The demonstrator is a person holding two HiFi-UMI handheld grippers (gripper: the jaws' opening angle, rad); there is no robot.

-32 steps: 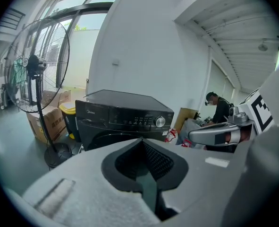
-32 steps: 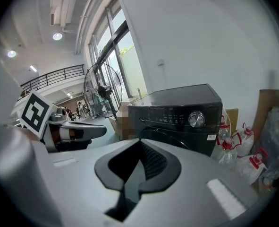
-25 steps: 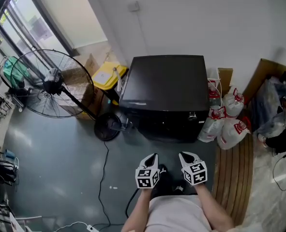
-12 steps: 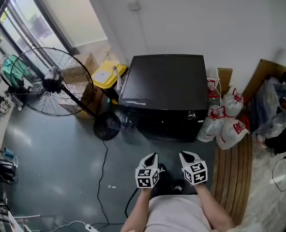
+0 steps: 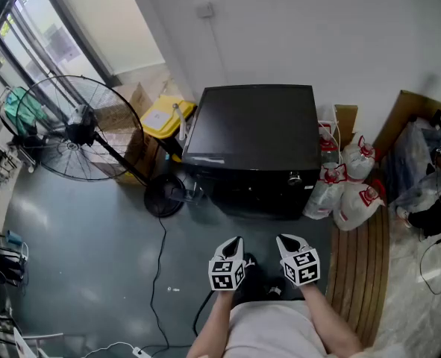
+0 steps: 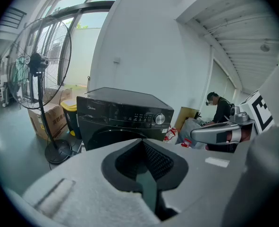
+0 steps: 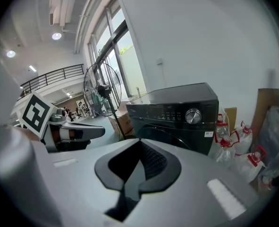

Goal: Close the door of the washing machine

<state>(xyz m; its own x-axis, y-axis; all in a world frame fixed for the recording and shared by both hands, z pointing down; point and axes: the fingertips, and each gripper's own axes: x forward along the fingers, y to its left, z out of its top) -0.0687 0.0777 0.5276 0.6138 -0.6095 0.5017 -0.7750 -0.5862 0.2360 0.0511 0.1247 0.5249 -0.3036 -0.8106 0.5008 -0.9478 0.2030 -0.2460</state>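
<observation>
Head view: black washing machine (image 5: 250, 140) stands against the white wall, front facing the person. Left gripper (image 5: 236, 242) and right gripper (image 5: 283, 240) are side by side low in the frame, close to the body, both pointing at the machine's front. Bare grey floor (image 5: 93, 237) lies between the tips and the machine, so neither touches it. Standing fan (image 5: 71, 129) and yellow bin (image 5: 166, 115) are to the machine's left, white bags (image 5: 351, 192) just beside its right, and a wooden slat mat (image 5: 362, 267) lies right of the grippers.

Left gripper view: jaws are pressed together with nothing between them. The machine (image 6: 122, 115) is ahead and slightly left of the jaw line, well apart. Its round door (image 6: 106, 137) sits low on the front, partly hidden behind the jaws; it looks flush with the front, but I can't tell if it's latched. Control knob (image 6: 160, 119) is at the panel's right end. The right gripper shows at the right edge, with a person (image 6: 220, 109) in the background.

Right gripper view: jaws are together and empty. The machine (image 7: 177, 115) is ahead, a bit right of the jaw line and apart from it. The door's upper arc (image 7: 177, 137) shows just over the jaws, below the knob (image 7: 192, 116). The left gripper is at the left edge.
</observation>
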